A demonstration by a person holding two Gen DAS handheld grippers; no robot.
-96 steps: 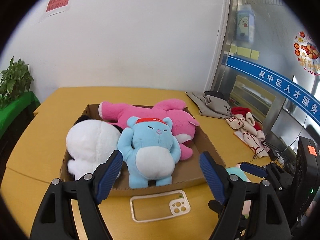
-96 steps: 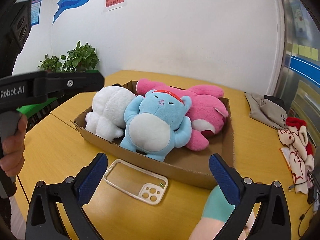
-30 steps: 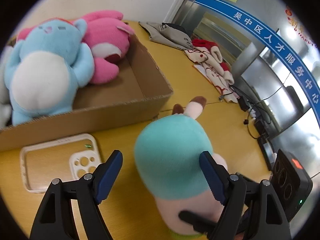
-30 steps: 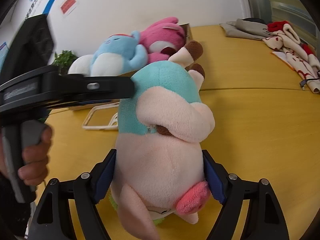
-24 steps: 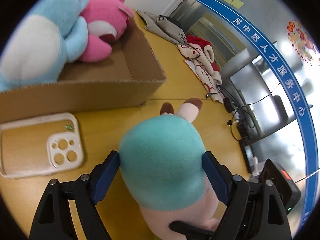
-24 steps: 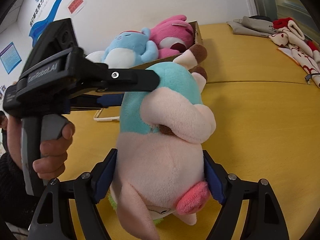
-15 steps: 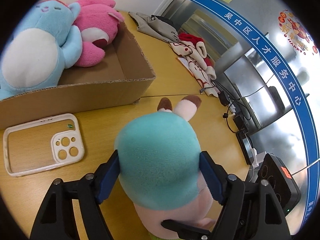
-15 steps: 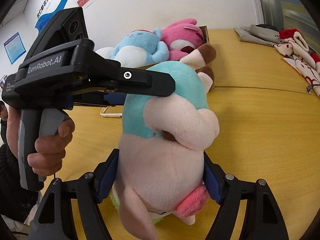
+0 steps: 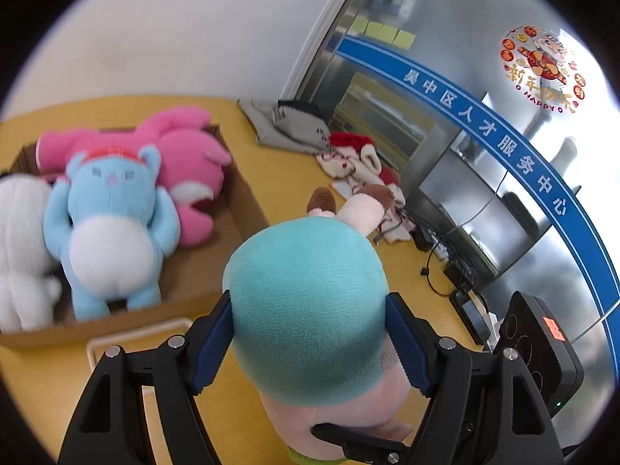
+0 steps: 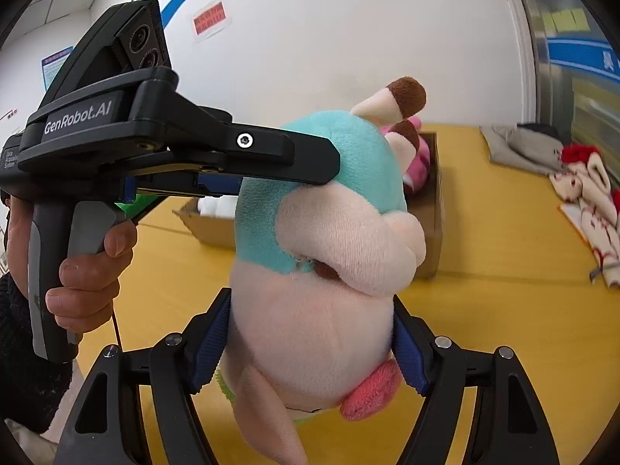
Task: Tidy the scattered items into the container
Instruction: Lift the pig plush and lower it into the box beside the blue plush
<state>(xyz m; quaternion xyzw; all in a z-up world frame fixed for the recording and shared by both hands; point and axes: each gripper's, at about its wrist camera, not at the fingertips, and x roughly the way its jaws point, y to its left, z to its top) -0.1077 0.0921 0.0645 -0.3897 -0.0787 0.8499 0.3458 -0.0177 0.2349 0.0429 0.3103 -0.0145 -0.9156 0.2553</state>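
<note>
A teal-and-peach plush toy (image 9: 306,310) with brown-tipped horns is held in the air by both grippers. My left gripper (image 9: 310,345) is shut on its teal head. My right gripper (image 10: 310,343) is shut on its peach body (image 10: 310,329). The left gripper's body (image 10: 174,147) shows at the left of the right wrist view, pressed on the teal head. The cardboard box (image 9: 244,209) sits ahead and left on the yellow table, with blue (image 9: 112,228), pink (image 9: 190,162) and white (image 9: 19,252) plush toys in it. The box (image 10: 434,209) is partly hidden behind the toy in the right wrist view.
A white phone case (image 9: 131,341) lies on the table in front of the box, partly hidden by my left gripper. A grey cloth (image 9: 286,128) and a red-and-white cloth (image 9: 356,162) lie at the far right. Cables and devices (image 9: 453,275) sit by the glass wall.
Both grippers have lifted the plush toy off the table and tilted up. The box now sits further left and its toys are more in view.
</note>
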